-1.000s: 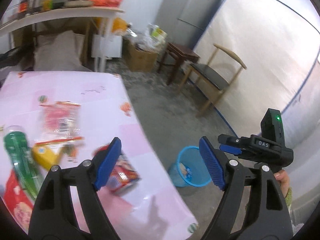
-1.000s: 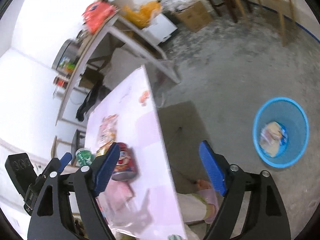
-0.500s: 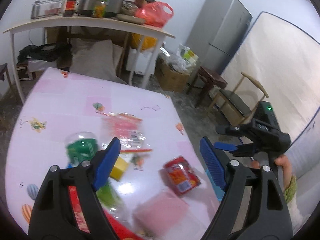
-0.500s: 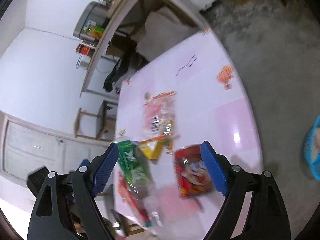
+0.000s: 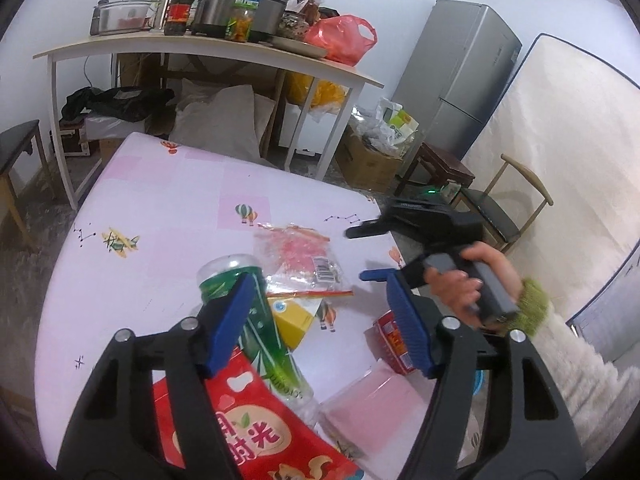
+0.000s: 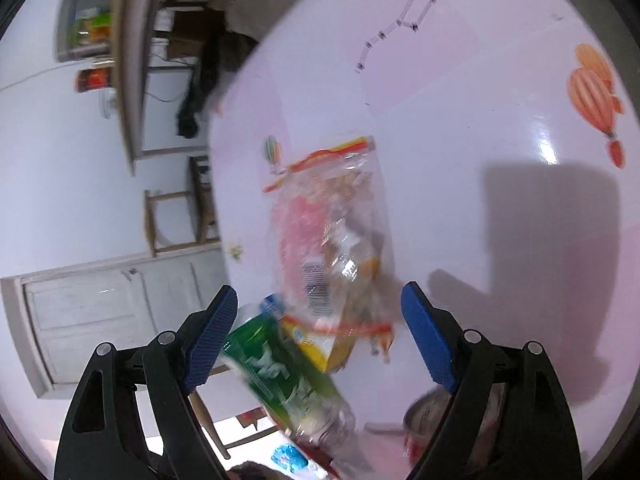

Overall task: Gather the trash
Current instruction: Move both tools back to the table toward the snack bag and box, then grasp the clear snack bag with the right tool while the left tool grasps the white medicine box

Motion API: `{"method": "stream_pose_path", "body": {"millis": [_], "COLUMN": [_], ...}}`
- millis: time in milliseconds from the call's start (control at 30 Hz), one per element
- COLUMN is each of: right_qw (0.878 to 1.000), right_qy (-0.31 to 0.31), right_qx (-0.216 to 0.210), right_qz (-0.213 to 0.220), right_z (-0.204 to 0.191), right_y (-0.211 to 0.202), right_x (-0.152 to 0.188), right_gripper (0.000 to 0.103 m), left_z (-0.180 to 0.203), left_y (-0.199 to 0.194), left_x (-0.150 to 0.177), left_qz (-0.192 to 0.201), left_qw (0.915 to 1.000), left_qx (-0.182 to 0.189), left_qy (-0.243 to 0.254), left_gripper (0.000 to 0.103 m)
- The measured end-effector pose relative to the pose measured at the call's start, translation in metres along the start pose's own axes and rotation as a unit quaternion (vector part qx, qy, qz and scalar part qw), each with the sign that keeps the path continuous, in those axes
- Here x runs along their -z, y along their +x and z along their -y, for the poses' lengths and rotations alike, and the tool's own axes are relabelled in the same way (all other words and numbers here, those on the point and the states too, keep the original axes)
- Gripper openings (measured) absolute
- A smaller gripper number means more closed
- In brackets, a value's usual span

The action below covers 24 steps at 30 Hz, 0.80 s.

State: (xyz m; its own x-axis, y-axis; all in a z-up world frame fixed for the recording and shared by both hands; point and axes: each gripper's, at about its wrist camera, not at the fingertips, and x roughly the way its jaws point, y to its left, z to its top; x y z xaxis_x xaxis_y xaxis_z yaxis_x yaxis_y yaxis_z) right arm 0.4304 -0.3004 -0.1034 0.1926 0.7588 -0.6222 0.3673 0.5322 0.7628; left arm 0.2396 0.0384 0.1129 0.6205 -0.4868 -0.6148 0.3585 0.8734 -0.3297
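Trash litters the bench [image 5: 168,184]: green bottle [image 5: 256,320], clear wrapper [image 5: 300,256], red can [image 5: 390,338]. Left tool [image 5: 320,320], just narrowing, and right tool [image 6: 316,340] gape, holding nothing.

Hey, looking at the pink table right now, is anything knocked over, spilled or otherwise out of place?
Yes. A green bottle lies on its side instead of upright, among an empty clear wrapper, a yellow carton and a tipped red can, scattered on the table. No spilled liquid shows.

left tool [image 5: 320,316]: closing, nothing gripped | right tool [image 6: 316,336]: jaws wide
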Motion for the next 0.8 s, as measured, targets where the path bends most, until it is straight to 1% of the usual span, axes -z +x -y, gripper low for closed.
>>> {"method": "stream_pose_path", "body": {"millis": [67, 133, 200, 300, 333, 400, 433, 467, 533, 633, 700, 767, 800], "right_qw": [1.000, 1.000, 1.000, 1.000, 1.000, 1.000, 1.000, 1.000, 1.000, 1.000, 1.000, 0.999, 0.999], "right_qy": [0.013, 0.020, 0.017, 0.011, 0.011, 0.010, 0.009, 0.008, 0.007, 0.000, -0.003, -0.001, -0.002], "right_qx": [0.004, 0.005, -0.009, -0.009, -0.007, -0.007, -0.005, -0.003, -0.007, -0.010, -0.015, -0.030, -0.034], "right_qz": [-0.015, -0.022, -0.023, -0.016, -0.014, -0.014, -0.011, -0.008, -0.004, 0.012, 0.022, 0.029, 0.033], "right_z": [0.005, 0.009, 0.009, 0.008, 0.008, 0.010, 0.012, 0.013, 0.017, 0.021, 0.020, 0.020, 0.021], "right_y": [0.016, 0.027, 0.033, 0.037, 0.037, 0.037, 0.037, 0.037, 0.031, 0.020, 0.015, 0.007, 0.004], "right_x": [-0.008, -0.011, -0.012, -0.011, -0.010, -0.009, -0.008, -0.006, -0.006, -0.005, -0.003, -0.001, 0.000], "right_gripper": [0.082, 0.080, 0.078, 0.067, 0.060, 0.053, 0.048, 0.046, 0.037, 0.033, 0.032, 0.031, 0.028], "left_z": [-0.001, -0.003, -0.005, -0.007, -0.007, -0.009, -0.009, -0.010, -0.010, -0.012, -0.012, -0.013, -0.013], "left_y": [-0.001, -0.002, -0.002, -0.002, -0.002, -0.002, -0.002, -0.003, -0.005, -0.006, -0.008, -0.009, -0.009], "left_x": [0.001, 0.002, 0.003, 0.005, 0.006, 0.007, 0.008, 0.010, 0.012, 0.013, 0.016, 0.018, 0.018], "left_qz": [-0.003, -0.005, -0.005, -0.009, -0.012, -0.014, -0.015, -0.016, -0.018, -0.020, -0.019, -0.020, -0.020], "left_qw": [1.0000, 1.0000, 1.0000, 0.9999, 0.9999, 0.9998, 0.9998, 0.9998, 0.9998, 0.9997, 0.9997, 0.9998, 0.9997], "left_qx": [0.002, 0.005, 0.005, 0.007, 0.008, 0.009, 0.009, 0.009, 0.008, 0.010, 0.010, 0.010, 0.012], "left_qy": [-0.002, -0.004, -0.001, -0.002, -0.002, -0.003, -0.003, -0.002, -0.003, -0.006, -0.004, -0.003, -0.003], "left_gripper": [0.058, 0.056, 0.056, 0.055, 0.055, 0.054, 0.054, 0.054, 0.051, 0.051, 0.051, 0.051, 0.051]}}
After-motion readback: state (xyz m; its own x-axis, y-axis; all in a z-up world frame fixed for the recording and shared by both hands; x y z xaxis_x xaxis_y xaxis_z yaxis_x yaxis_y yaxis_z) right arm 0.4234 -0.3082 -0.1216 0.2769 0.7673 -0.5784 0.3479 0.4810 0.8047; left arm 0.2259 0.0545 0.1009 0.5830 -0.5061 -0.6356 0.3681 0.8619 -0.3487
